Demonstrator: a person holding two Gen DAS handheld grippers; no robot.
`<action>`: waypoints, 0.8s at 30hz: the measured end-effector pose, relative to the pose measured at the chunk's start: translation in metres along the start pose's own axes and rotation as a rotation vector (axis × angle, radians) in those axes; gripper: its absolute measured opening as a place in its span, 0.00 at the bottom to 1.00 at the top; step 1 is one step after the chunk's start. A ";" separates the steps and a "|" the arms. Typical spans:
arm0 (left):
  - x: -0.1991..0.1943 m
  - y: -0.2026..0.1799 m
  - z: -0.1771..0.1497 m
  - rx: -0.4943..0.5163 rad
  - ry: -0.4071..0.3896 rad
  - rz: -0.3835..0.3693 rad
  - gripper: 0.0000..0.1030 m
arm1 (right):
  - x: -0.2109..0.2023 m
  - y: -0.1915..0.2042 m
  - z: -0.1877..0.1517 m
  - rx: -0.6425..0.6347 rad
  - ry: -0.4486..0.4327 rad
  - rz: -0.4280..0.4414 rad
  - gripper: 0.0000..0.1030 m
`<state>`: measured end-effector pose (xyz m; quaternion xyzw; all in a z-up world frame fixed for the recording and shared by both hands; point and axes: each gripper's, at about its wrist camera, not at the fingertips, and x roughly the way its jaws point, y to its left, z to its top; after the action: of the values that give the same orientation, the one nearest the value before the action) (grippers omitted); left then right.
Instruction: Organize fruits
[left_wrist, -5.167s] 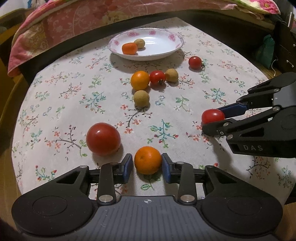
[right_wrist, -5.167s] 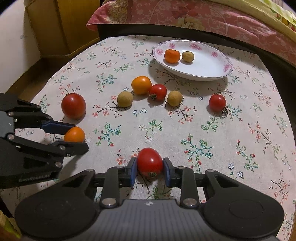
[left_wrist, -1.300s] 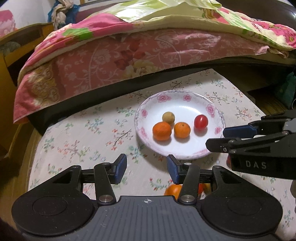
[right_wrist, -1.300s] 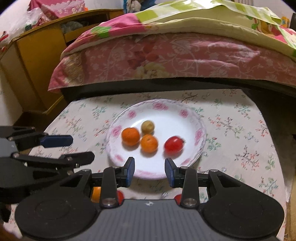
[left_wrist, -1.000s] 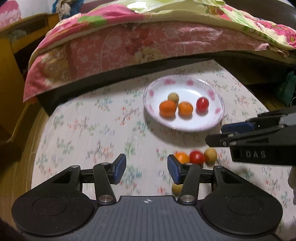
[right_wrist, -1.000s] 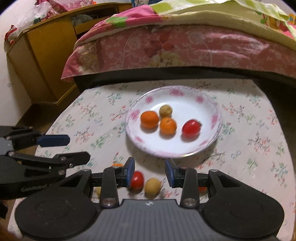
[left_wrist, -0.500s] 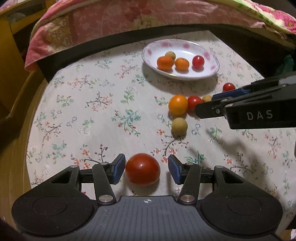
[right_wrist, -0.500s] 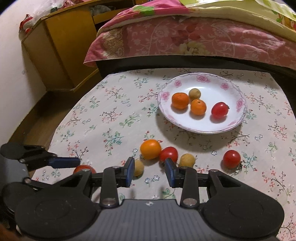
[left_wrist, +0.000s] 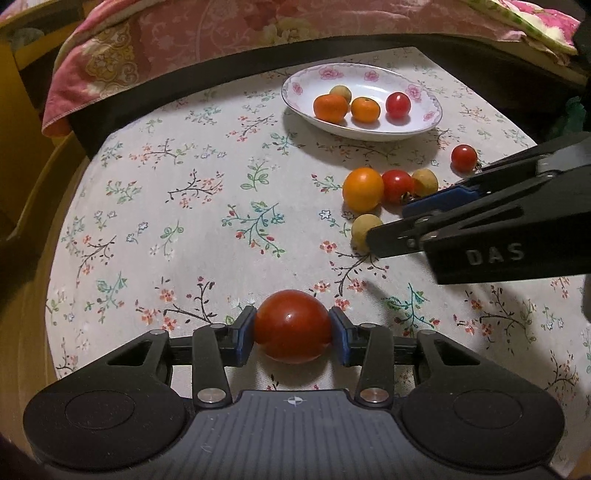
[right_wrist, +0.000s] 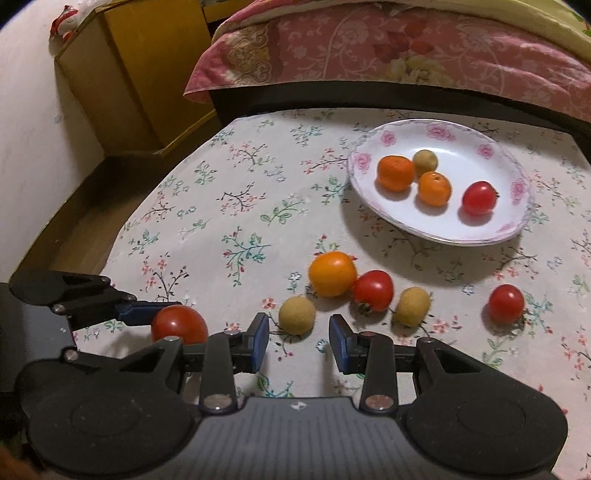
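Big tomato (left_wrist: 291, 325) sits on the table (left_wrist: 184, 221) near the front edge, between the pads of the left tool (left_wrist: 292, 334), which touch both its sides: gripped, probably for carrying to the plate (left_wrist: 424, 122). Right tool (right_wrist: 298, 339) is open and empty, aimed at the tan fruit (right_wrist: 296, 315), likely the next pick. Plate at the far side already holds two oranges, one tan fruit and a small tomato. Five loose fruits remain clustered in front of the plate, so sorting looks about half done.
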<state>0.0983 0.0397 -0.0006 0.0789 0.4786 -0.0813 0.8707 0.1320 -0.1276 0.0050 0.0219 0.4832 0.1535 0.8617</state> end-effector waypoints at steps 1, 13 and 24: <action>-0.001 0.000 -0.001 -0.001 0.001 0.000 0.49 | 0.002 0.001 0.001 -0.003 0.002 0.002 0.34; 0.000 0.000 0.001 0.001 -0.002 -0.004 0.49 | 0.024 0.007 0.001 -0.071 0.026 -0.034 0.24; -0.005 -0.009 -0.001 0.018 -0.007 -0.031 0.49 | 0.000 -0.003 -0.009 -0.060 0.031 -0.027 0.23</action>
<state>0.0934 0.0315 0.0024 0.0791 0.4759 -0.0991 0.8703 0.1250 -0.1317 -0.0005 -0.0131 0.4918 0.1565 0.8564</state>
